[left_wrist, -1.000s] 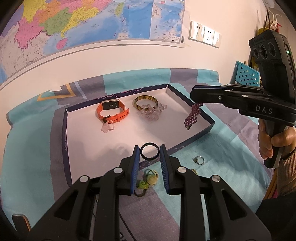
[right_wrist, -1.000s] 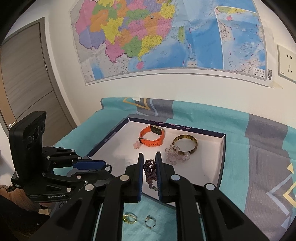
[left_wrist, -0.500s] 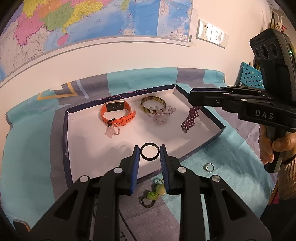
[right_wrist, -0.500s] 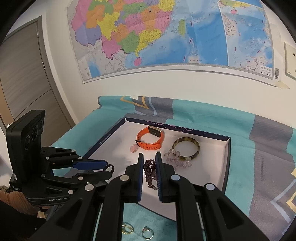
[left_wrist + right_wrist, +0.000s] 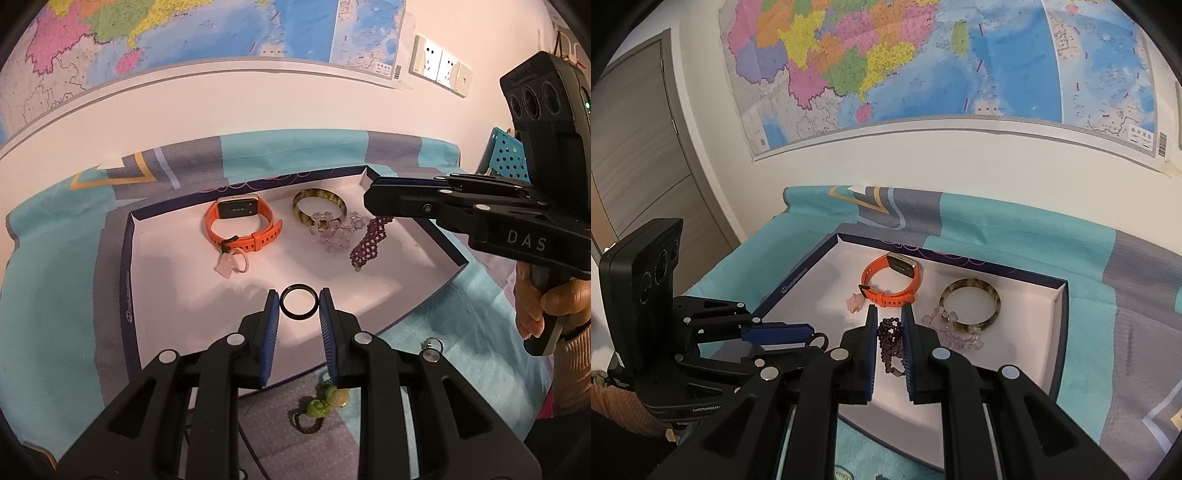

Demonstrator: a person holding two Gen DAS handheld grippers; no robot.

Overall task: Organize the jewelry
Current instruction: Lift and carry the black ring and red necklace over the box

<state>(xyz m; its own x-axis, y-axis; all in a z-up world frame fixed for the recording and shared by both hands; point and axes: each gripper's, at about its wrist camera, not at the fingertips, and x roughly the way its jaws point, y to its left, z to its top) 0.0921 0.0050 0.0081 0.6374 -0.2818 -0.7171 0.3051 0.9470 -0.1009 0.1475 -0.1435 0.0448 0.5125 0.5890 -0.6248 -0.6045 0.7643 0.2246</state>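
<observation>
We count 1 shallow box (image 5: 129, 280) on the cloth (image 5: 55, 295). Inside it lie 1 orange watch (image 5: 242, 227), 1 brown bangle (image 5: 319, 206), 1 clear bead bracelet (image 5: 338, 229) and 1 small pink ring (image 5: 234, 262). We see 2 tools: the left tool (image 5: 298, 308) grips 1 black ring (image 5: 298, 305), the right tool (image 5: 889, 332) grips 1 purple bead bracelet (image 5: 889, 338). Outside the box we count 1 silver ring (image 5: 436, 344) and 1 green bead hair tie (image 5: 314, 413). On the wall hang 1 map (image 5: 923, 66) and 2 sockets (image 5: 441, 70).

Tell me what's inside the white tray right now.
The tray holds an orange watch, pink charm ring, tortoiseshell bangle and crystal bracelet. The floor under the right gripper is hidden.
</observation>
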